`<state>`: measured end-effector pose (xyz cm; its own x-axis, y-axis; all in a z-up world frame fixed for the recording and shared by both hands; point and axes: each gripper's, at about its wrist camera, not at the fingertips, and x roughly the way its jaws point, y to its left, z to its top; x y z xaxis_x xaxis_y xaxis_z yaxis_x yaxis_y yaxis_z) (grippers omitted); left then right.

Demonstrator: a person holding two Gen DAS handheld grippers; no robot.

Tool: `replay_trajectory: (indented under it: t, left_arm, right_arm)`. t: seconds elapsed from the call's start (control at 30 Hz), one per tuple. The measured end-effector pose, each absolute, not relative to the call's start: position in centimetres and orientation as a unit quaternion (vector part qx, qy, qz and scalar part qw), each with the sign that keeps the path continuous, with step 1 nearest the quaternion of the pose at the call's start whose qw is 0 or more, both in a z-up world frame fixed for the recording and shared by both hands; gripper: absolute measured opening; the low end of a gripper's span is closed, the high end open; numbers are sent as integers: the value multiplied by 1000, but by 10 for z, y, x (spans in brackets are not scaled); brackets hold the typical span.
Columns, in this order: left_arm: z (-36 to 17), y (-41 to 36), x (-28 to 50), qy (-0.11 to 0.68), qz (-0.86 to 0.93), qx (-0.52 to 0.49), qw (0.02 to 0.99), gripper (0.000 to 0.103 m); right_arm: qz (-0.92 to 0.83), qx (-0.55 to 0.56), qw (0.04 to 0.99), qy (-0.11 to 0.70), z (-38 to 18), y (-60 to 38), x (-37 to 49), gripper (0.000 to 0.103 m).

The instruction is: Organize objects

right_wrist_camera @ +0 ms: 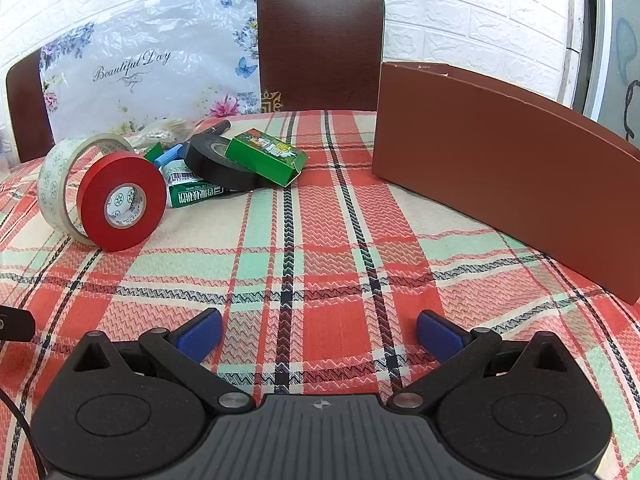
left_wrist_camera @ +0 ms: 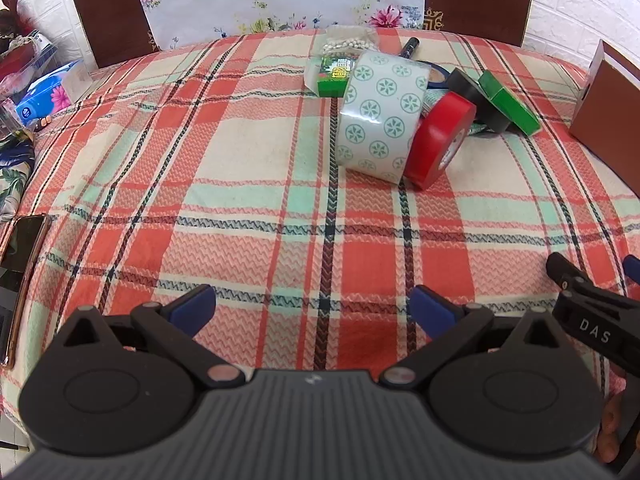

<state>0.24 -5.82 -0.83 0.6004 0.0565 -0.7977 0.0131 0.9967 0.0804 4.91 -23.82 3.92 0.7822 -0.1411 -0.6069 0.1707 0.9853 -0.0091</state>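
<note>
Several items sit heaped ahead-left of the right gripper (right_wrist_camera: pixel 319 334), whose jaws stand wide apart, empty; left gripper (left_wrist_camera: pixel 313 307) likewise spread, holding nothing. Nearest: red tape roll (right_wrist_camera: pixel 121 200) on edge, leaning against the patterned tape roll (right_wrist_camera: pixel 60 176). Judged light, rigid, smooth-sided, prone to rolling; pinch across its flat faces. Brown box (right_wrist_camera: pixel 500 168) stands ahead-right.
</note>
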Motion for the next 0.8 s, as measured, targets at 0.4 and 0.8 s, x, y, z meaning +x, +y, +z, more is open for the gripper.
replay_trajectory:
  t: [0.4, 0.8]
  left_arm:
    - [-8, -40, 4, 452, -3, 50, 890, 103]
    - [-17, -37, 11, 474, -8, 47, 879, 103]
  right_arm:
    - [-81, 26, 944, 319, 41, -238, 47, 102]
    - [-74, 38, 944, 318, 41, -241, 46, 102]
